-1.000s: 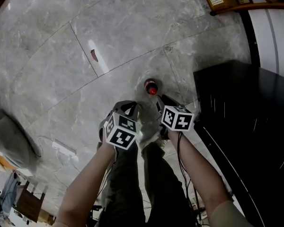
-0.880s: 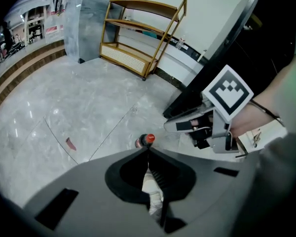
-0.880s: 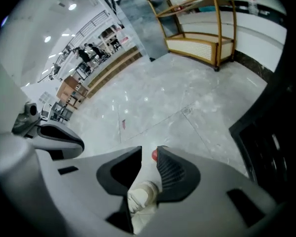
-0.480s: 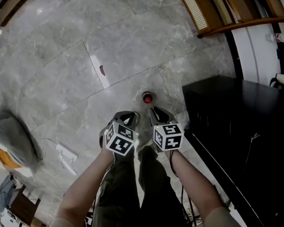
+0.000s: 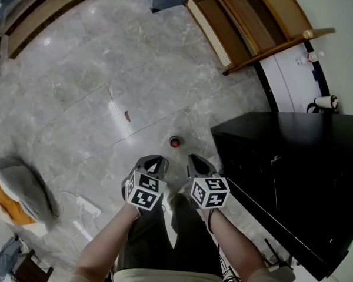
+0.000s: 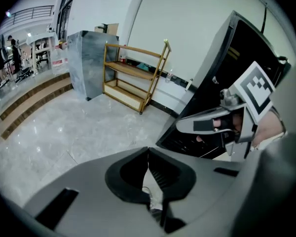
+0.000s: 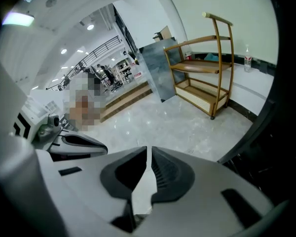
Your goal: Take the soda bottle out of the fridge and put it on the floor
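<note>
Your right gripper [image 7: 147,154] had just been closing, down to a thin slit, and nothing was in it. Your left gripper [image 6: 148,151] was shut tight and held nothing too. Both hung just beside the fridge [image 5: 282,157]. The soda bottle [image 5: 175,141] stood up on the floor [image 5: 94,87], near the corner of the fridge, and no gripper touched it. The job looked done. But the bottle stood all alone, close in front of your legs [image 5: 159,239]. One step toward it could kick it over, and then it might roll away from the fridge.
</note>
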Available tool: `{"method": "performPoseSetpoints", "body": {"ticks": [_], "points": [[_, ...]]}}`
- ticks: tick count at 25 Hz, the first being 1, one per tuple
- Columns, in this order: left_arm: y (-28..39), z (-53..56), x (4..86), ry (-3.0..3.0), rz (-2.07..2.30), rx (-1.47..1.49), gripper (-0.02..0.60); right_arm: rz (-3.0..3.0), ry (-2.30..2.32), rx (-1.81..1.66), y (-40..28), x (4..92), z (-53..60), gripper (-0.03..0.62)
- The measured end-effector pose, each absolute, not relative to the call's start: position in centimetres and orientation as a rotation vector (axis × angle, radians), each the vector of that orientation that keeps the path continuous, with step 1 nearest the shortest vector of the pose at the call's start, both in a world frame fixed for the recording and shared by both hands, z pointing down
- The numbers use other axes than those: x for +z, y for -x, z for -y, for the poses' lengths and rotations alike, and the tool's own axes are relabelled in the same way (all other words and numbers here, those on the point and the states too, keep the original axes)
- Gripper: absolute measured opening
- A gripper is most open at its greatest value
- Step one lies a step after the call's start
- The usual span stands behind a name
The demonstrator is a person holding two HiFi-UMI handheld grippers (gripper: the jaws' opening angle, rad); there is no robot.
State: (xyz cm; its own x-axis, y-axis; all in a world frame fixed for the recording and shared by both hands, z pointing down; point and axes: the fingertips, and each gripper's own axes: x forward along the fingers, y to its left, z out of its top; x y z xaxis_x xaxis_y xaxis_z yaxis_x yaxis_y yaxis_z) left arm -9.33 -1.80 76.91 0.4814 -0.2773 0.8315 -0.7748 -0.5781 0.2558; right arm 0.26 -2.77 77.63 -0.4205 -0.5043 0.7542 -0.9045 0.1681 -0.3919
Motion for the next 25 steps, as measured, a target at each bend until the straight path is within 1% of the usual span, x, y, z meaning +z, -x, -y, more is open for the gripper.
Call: {"method": "performPoseSetpoints", "body": {"ticks": [12, 20, 25], "points": [[7.2, 4.6, 58.3, -2.338, 0.89, 0.989, 0.006, 2.109, -1.61, 1.044, -4.5, 55.9, 4.0, 0.009], [3.8, 7.7, 45.1, -2.549, 0.908, 0.878, 0.006, 2.236, -1.711, 0.811, -6.0, 42.8, 4.3, 0.006], [2.9, 7.5, 36.4, -2.661, 0.933, 0.776, 0.006, 2.323, -1.739, 0.66, -6.5, 34.6, 3.9, 0.006]]}}
